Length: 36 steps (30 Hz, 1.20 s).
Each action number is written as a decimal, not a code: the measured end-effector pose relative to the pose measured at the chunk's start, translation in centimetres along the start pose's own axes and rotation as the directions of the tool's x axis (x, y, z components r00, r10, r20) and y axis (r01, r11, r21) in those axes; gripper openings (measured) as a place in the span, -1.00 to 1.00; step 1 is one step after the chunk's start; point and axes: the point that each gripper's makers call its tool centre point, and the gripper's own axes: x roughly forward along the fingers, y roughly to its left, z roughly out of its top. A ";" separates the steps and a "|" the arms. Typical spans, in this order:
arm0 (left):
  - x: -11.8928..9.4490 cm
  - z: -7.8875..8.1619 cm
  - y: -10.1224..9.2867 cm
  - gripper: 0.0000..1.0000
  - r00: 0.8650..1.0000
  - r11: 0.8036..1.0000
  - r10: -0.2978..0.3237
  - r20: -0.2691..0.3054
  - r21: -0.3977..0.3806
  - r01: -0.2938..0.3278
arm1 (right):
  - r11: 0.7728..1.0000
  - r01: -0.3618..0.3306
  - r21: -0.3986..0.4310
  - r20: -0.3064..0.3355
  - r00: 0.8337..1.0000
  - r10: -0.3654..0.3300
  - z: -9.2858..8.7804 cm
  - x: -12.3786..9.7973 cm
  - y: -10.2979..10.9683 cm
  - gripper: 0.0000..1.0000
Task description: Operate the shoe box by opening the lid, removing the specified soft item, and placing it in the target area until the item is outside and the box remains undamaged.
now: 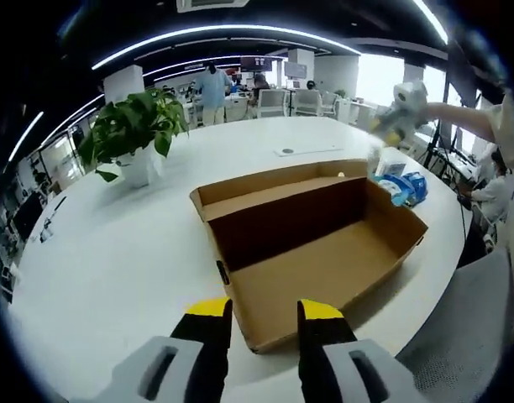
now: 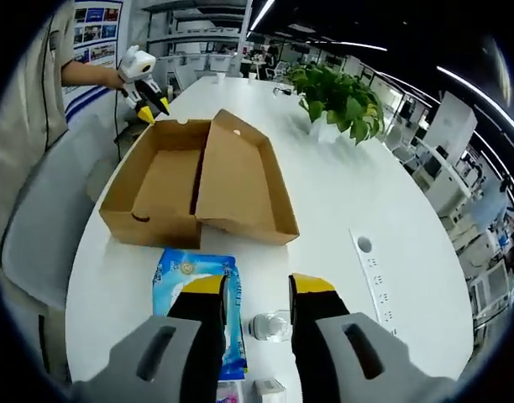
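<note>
We see the brown cardboard shoe box [image 1: 312,252] lying open on the round white table [image 1: 114,252], its hinged lid [image 2: 236,180] folded back and its inside bare cardboard in both views. In the right gripper view, the blue plastic soft pack [image 2: 194,290] lies flat on the table just outside the box, near its short end, and partly under the right gripper [image 2: 259,294], whose yellow-tipped black jaws stand apart with nothing between them. A small clear round object [image 2: 270,326] (we cannot tell what it is) sits on the table between those jaws. In the left gripper view, the left gripper [image 1: 267,319] hovers at the box's near end, jaws parted and empty, touching nothing we can make out. Farther off stand a green leafy plant in a white pot [image 1: 135,134] and a recessed white power strip [image 2: 376,269] in the tabletop.
</note>
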 end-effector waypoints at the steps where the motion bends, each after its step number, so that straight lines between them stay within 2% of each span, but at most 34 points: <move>1: 0.0 -0.2 0.1 -0.42 1.000 1.000 0.005 -0.005 0.001 -0.005 | 1.000 0.002 0.010 0.000 1.000 -0.002 0.1 0.1 0.0 -0.47; 5: 0.0 -0.9 0.6 -0.51 0.999 0.999 0.031 -0.025 -0.011 -0.031 | 0.999 0.019 0.034 0.006 1.000 -0.019 1.1 0.7 0.6 -0.53; 11: 0.1 -1.7 1.0 -0.71 0.998 0.995 0.049 -0.039 -0.089 -0.052 | 0.988 0.071 0.137 0.003 0.997 -0.072 2.1 2.1 0.4 -0.54; 17: 0.2 -2.1 1.2 -0.80 0.997 0.989 0.054 -0.046 -0.135 -0.060 | 0.978 0.097 0.184 -0.017 0.995 -0.096 2.6 3.4 0.9 -0.56; 24: 0.3 -2.6 1.4 -0.88 0.998 0.982 0.049 -0.042 -0.183 -0.056 | 0.953 0.132 0.272 -0.050 0.991 -0.123 2.8 5.3 0.9 -0.56; 30: 0.3 -2.7 1.3 -0.89 0.999 0.978 0.037 -0.028 -0.206 -0.042 | 0.918 0.164 0.361 -0.071 0.986 -0.148 2.8 7.0 0.4 -0.55; 36: 0.4 -2.7 1.4 -0.90 0.999 0.978 0.038 -0.023 -0.203 -0.042 | 0.900 0.190 0.391 -0.111 0.981 -0.159 2.3 8.5 0.3 -0.54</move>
